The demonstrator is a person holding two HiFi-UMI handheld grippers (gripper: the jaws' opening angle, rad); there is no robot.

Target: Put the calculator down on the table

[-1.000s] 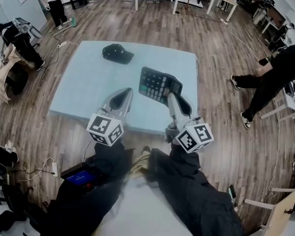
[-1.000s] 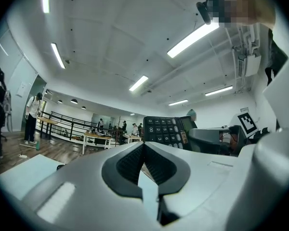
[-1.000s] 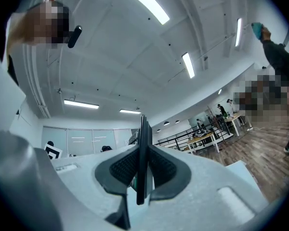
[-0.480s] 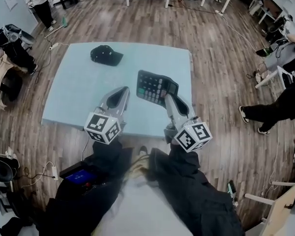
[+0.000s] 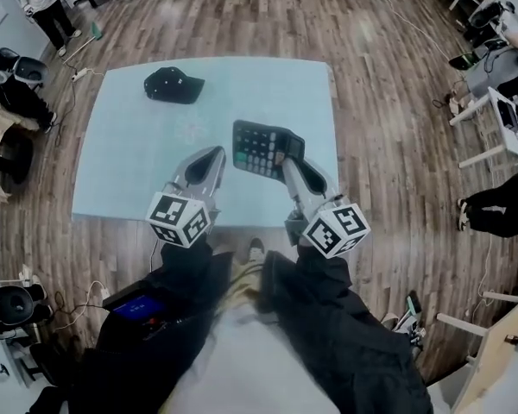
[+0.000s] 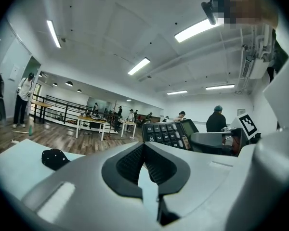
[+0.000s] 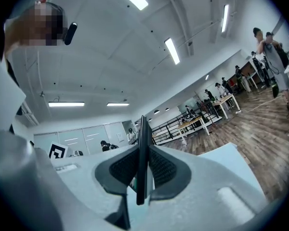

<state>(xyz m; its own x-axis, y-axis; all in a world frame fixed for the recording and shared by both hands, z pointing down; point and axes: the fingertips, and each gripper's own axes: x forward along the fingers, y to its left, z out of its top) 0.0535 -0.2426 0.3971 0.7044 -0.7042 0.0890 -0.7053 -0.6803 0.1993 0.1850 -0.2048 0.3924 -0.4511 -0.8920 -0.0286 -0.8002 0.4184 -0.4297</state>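
Observation:
A dark calculator with rows of keys hangs tilted over the near right part of the pale blue table. My right gripper is shut on its near edge. In the right gripper view the calculator shows edge-on as a thin dark slab pinched between the ribbed pads of the right gripper. My left gripper hovers just left of it, shut and holding nothing. In the left gripper view its tips meet at the left gripper, and the calculator appears beyond them, to the right.
A black cap lies on the table's far left, also visible as the cap. Wood floor surrounds the table. A person's legs and desks are at the right; bags and cables sit at the left.
Both grippers have sunk closer to the table, the calculator still in the right one. The person at the right has moved toward the picture's edge.

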